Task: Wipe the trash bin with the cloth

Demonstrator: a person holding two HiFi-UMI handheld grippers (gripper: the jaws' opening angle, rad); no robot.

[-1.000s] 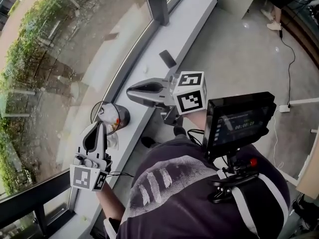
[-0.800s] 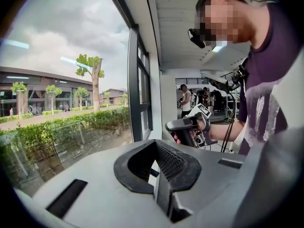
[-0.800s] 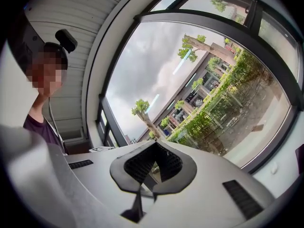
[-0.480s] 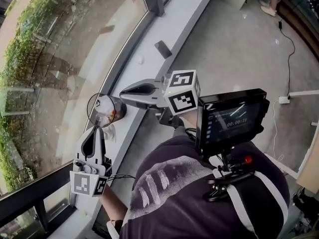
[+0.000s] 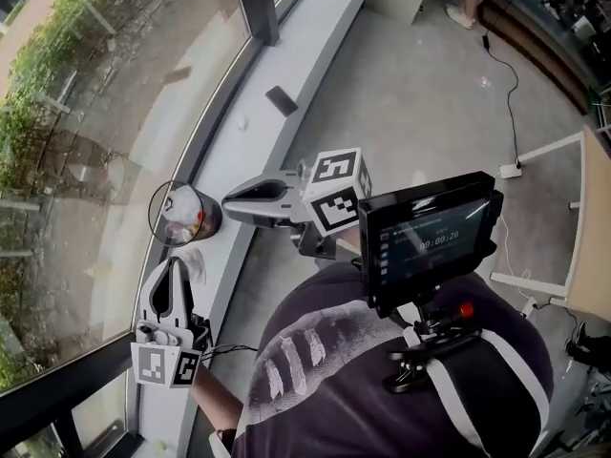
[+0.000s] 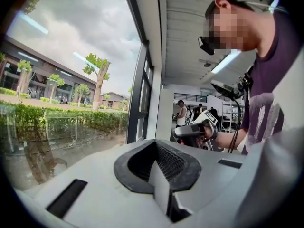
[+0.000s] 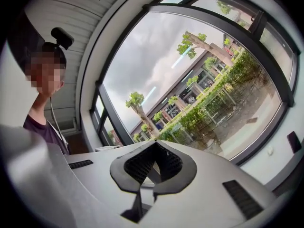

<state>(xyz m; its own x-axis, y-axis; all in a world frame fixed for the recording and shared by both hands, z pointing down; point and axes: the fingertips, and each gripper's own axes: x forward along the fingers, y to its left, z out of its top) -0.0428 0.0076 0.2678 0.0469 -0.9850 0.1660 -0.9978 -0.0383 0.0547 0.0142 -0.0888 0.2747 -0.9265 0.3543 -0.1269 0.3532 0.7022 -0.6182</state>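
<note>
The trash bin (image 5: 183, 216) is seen from above in the head view, standing on the white window sill (image 5: 286, 55) close against the glass (image 5: 86, 113). It is a small round bin with a dark body and a thin dark ring as its rim. A clear liner is seen inside the rim, holding some white scraps and a spot of red or orange. A pale crumpled patch (image 5: 194, 259) is seen on the sill just beside the bin, on the side nearer the person; whether it is the cloth cannot be told.

The left claw (image 5: 176, 265) is held over the sill, its tip near the bin and just beside the pale patch, not touching the bin. In the left gripper view its jaws are seen pressed together with nothing between them. The right claw (image 5: 229, 198) is held level beside the sill, its tip pointing towards the bin and near it but apart from it. In the right gripper view its jaws are likewise closed and nothing is gripped; only the window and the hedges outside are seen past them.

Further along the sill a flat dark phone-like thing (image 5: 281, 100) is seen lying, and a small white speck (image 5: 242, 123) between it and the bin. A small screen (image 5: 430, 237) is carried on the chest of the person, whose dark shirt (image 5: 315, 370) fills the lower part of the head view. A cable (image 5: 506, 74) runs across the grey floor (image 5: 410, 113).
</note>
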